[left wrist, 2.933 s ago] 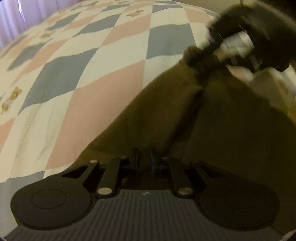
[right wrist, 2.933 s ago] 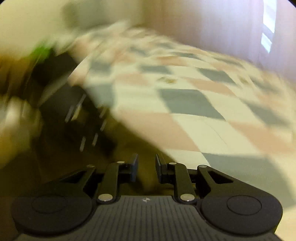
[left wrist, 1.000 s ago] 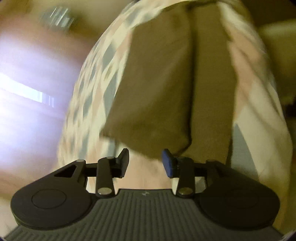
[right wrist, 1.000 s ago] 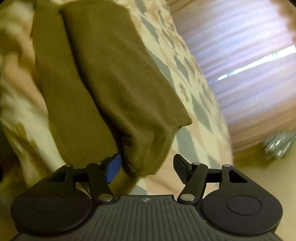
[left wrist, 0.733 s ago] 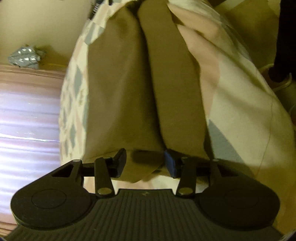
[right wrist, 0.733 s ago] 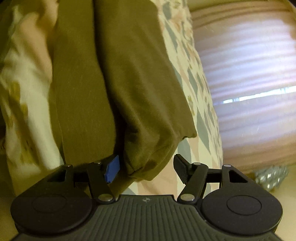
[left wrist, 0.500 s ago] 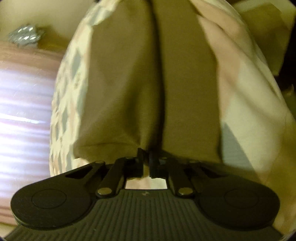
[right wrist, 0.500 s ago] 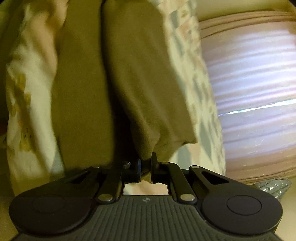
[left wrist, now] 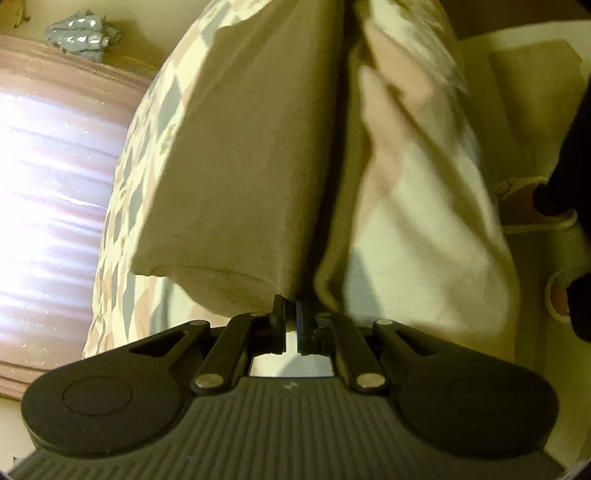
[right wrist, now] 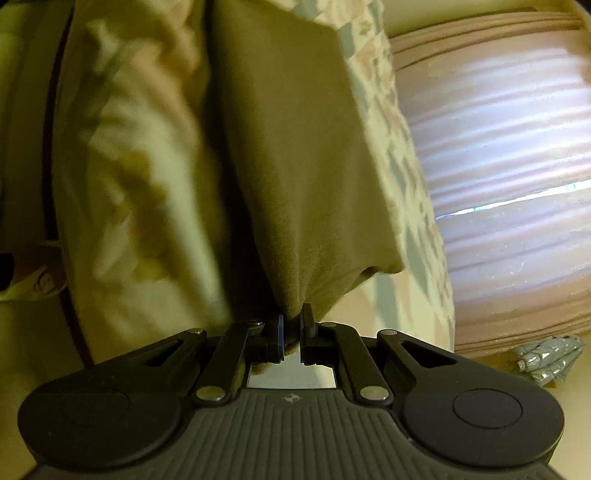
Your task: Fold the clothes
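An olive-brown garment (left wrist: 251,166) lies folded lengthwise on the checked bedspread (left wrist: 122,192). My left gripper (left wrist: 290,314) is shut on the near edge of the garment, at the fold between its two layers. The right wrist view shows the same olive garment (right wrist: 306,155) from its other end, with my right gripper (right wrist: 293,325) shut on its near edge. Both pinched corners are lifted, and the cloth hangs taut away from the fingers.
The bedspread (right wrist: 406,177) has pink, grey and white diamonds. A pink curtain (left wrist: 48,192) glows at the far side of the bed, with a silver crumpled object (left wrist: 83,35) on the floor. A person's foot in a light shoe (left wrist: 535,206) stands beside the bed.
Both grippers went from open around the garment's edge to shut on it. Since then the pinched edges have risen and the lower layer has slid under.
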`<state>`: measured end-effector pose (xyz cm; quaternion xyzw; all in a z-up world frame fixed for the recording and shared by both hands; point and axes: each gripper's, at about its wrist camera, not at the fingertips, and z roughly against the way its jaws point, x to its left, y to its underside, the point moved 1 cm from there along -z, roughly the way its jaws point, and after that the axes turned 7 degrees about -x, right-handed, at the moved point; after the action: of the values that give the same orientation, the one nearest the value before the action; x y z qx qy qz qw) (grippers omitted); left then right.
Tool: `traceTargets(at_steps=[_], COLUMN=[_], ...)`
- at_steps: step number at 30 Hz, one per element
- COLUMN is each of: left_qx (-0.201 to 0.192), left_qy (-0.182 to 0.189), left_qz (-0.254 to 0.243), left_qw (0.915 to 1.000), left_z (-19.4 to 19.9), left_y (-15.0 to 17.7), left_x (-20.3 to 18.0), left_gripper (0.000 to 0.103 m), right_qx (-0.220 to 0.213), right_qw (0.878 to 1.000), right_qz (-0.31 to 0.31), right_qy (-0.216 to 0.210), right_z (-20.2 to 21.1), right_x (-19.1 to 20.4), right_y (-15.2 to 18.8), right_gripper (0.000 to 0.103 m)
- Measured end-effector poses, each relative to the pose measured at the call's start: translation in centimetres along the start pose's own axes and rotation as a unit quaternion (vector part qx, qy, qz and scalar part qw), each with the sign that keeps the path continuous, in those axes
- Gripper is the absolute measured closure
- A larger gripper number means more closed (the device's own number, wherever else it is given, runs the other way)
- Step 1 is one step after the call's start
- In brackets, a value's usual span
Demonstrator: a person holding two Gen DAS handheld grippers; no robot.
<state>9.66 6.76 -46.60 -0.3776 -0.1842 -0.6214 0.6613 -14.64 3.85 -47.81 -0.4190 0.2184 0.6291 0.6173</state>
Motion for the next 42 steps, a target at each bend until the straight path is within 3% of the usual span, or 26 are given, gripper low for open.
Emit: traceTargets(at_steps=[5, 8, 11, 13, 14, 15, 17, 19, 20, 23, 26, 29, 30, 31, 32, 34, 35, 36, 40, 42], left_qx=[-0.014, -0.002, 0.018, 0.026, 0.036, 0.045, 0.064, 0.073, 0.072, 0.02, -0.016, -0.025, -0.01, 0.009, 0.028, 0.058, 0.07, 0.072, 0.066, 0.07], left_qy=[-0.003, 0.007, 0.004, 0.012, 0.022, 0.027, 0.034, 0.031, 0.028, 0.001, -0.019, -0.027, -0.024, -0.017, -0.015, -0.018, -0.019, -0.02, -0.043, -0.051], left_qz=[0.026, 0.033, 0.036, 0.047, 0.063, 0.079, 0.13, 0.201, 0.237, 0.36, 0.46, 0.55, 0.567, 0.577, 0.573, 0.545, 0.533, 0.53, 0.562, 0.567], left_qw=[0.9996, 0.9994, 0.9992, 0.9985, 0.9972, 0.9955, 0.9888, 0.9765, 0.9684, 0.9329, 0.8873, 0.8345, 0.8233, 0.8165, 0.8187, 0.8362, 0.843, 0.8445, 0.8234, 0.819], left_z=[1.7, 0.6, -0.7, 0.0, 0.7, 1.6, 3.4, 4.0, 4.1, 0.7, -4.5, -10.5, -12.3, -14.0, -15.3, -17.2, -17.8, -17.6, -13.3, -10.4], left_y=[-0.8, -1.1, -0.9, -0.9, -0.7, -0.4, 0.4, 0.6, 0.6, -0.9, -1.0, 0.1, 0.8, 1.5, 1.8, 1.7, 1.6, 1.3, 0.9, 0.3], left_x=[0.2, -0.9, -1.2, -0.3, 0.5, 1.4, 4.3, 8.4, 10.6, 17.5, 21.4, 23.9, 23.8, 23.3, 22.7, 21.5, 21.1, 21.4, 23.1, 23.3], left_gripper=[0.099, 0.099, 0.099, 0.095, 0.094, 0.094, 0.094, 0.093, 0.094, 0.094, 0.094, 0.096, 0.098, 0.098, 0.098, 0.098, 0.098, 0.098, 0.099, 0.099], right_qx=[0.015, 0.03, 0.034, 0.04, 0.042, 0.045, 0.058, 0.057, 0.048, -0.013, -0.053, -0.054, -0.039, -0.025, -0.018, -0.026, -0.026, -0.024, -0.04, -0.054], right_qw=[0.999, 0.999, 0.999, 0.999, 0.999, 0.998, 0.989, 0.97, 0.954, 0.899, 0.885, 0.894, 0.894, 0.89, 0.884, 0.865, 0.863, 0.862, 0.862, 0.864], right_qz=[-0.008, -0.001, 0.022, 0.003, -0.016, -0.048, -0.128, -0.233, -0.293, -0.435, -0.459, -0.437, -0.435, -0.441, -0.451, -0.479, -0.483, -0.485, -0.489, -0.483], right_qy=[0.045, 0.022, 0.012, 0.002, -0.008, -0.02, -0.04, -0.042, -0.044, -0.055, -0.061, -0.087, -0.098, -0.112, -0.125, -0.143, -0.147, -0.147, -0.126, -0.136], right_z=[-1.0, -2.5, -2.4, -1.5, -0.7, 0.2, 1.7, 1.7, 1.5, -2.3, -9.4, -13.9, -15.6, -17.3, -18.5, -19.0, -19.4, -19.4, -14.8, -12.2], right_x=[-0.4, 0.3, 1.4, 0.3, -0.7, -2.1, -5.8, -10.3, -12.8, -18.5, -22.0, -21.1, -20.7, -20.2, -19.9, -19.8, -20.4, -21.2, -23.4, -23.4], right_y=[0.3, 0.2, -0.1, -0.4, -0.2, 0.0, 0.7, 1.1, 1.3, 0.3, -2.1, -1.9, -1.1, 0.1, 1.2, 2.6, 2.7, 2.7, 3.4, 3.3], right_gripper=[0.097, 0.096, 0.083, 0.066, 0.055, 0.051, 0.051, 0.052, 0.052, 0.052, 0.062, 0.067, 0.07, 0.07, 0.07, 0.068, 0.068, 0.068, 0.068, 0.068])
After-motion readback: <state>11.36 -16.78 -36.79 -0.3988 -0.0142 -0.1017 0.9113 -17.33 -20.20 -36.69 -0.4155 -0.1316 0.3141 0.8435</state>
